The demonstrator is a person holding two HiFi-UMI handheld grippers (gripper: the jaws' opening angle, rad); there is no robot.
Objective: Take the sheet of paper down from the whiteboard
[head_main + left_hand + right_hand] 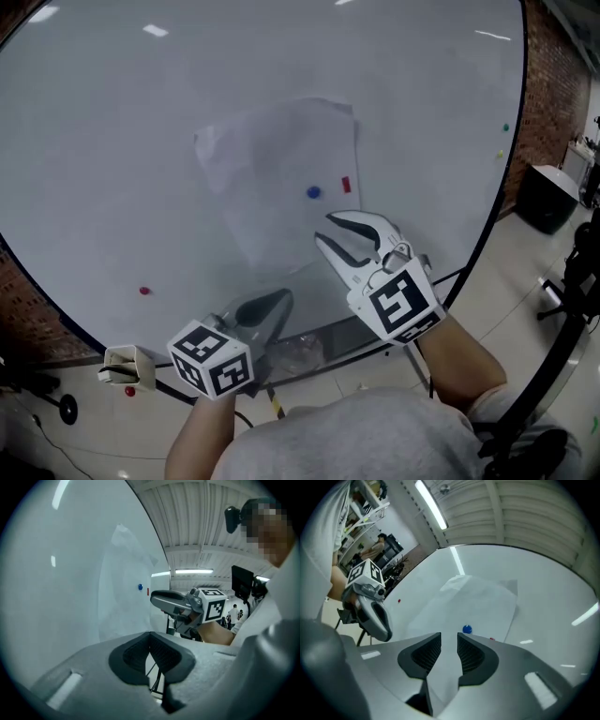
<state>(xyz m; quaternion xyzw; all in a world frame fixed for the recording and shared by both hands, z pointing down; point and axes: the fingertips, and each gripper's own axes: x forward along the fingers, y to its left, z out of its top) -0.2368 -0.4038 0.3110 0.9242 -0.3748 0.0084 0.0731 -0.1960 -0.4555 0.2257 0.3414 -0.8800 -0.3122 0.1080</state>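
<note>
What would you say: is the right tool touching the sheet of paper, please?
Cannot tell. In the right gripper view the open right tool frames the sheet of paper, but neither contact nor a gap shows plainly.

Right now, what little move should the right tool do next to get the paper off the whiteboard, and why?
Probably ease the right tool forward until its open, empty jaws go round the blue magnet, then pinch. That magnet, with a red magnet beside it, looks to be pinning the paper to the whiteboard, and the tool points at it.
</note>
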